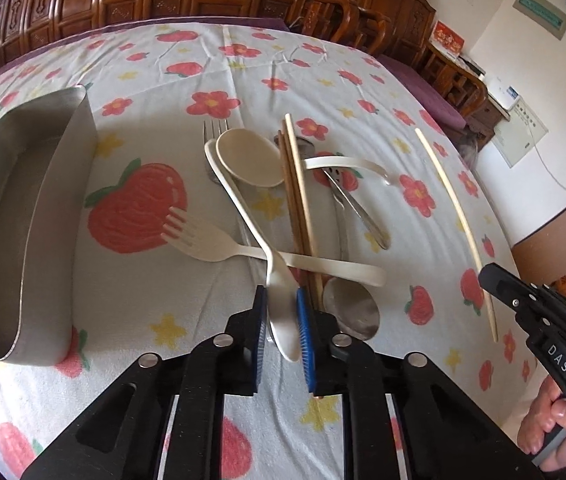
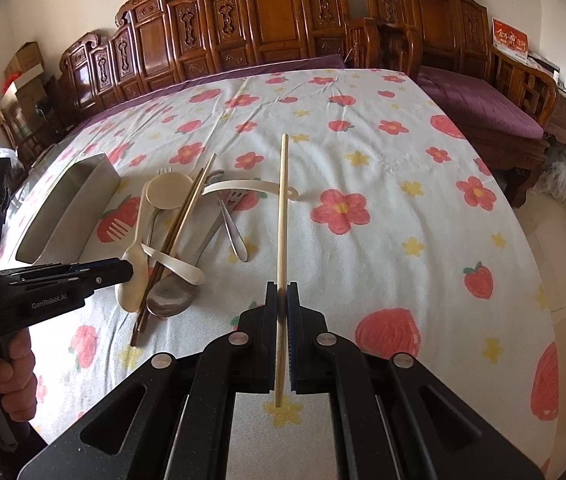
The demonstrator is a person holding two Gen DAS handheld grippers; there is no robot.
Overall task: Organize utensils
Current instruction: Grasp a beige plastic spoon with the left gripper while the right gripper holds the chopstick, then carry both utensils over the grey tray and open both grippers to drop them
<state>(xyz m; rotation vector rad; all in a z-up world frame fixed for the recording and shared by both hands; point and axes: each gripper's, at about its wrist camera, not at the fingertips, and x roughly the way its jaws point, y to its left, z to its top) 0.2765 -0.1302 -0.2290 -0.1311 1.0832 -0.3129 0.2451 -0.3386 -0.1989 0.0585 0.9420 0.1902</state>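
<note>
cream plastic spoon (image 1: 279, 300) sits pinched between the narrow jaws of our left gripper (image 1: 283, 312), its bowl low between the blue pads (image 1: 306, 332), its handle running up toward 11 o'clock over the pile. our right gripper (image 2: 281, 300) is clamped on a pale chopstick (image 2: 282, 216) pointing to 12 o'clock. the steel tray (image 1: 23, 216) lies at 9 o'clock of the heap; brown chopsticks (image 1: 295, 200), a cream fork (image 1: 199, 240) and a metal spoon (image 1: 353, 312) remain on the flowered cloth (image 1: 143, 312).
</note>
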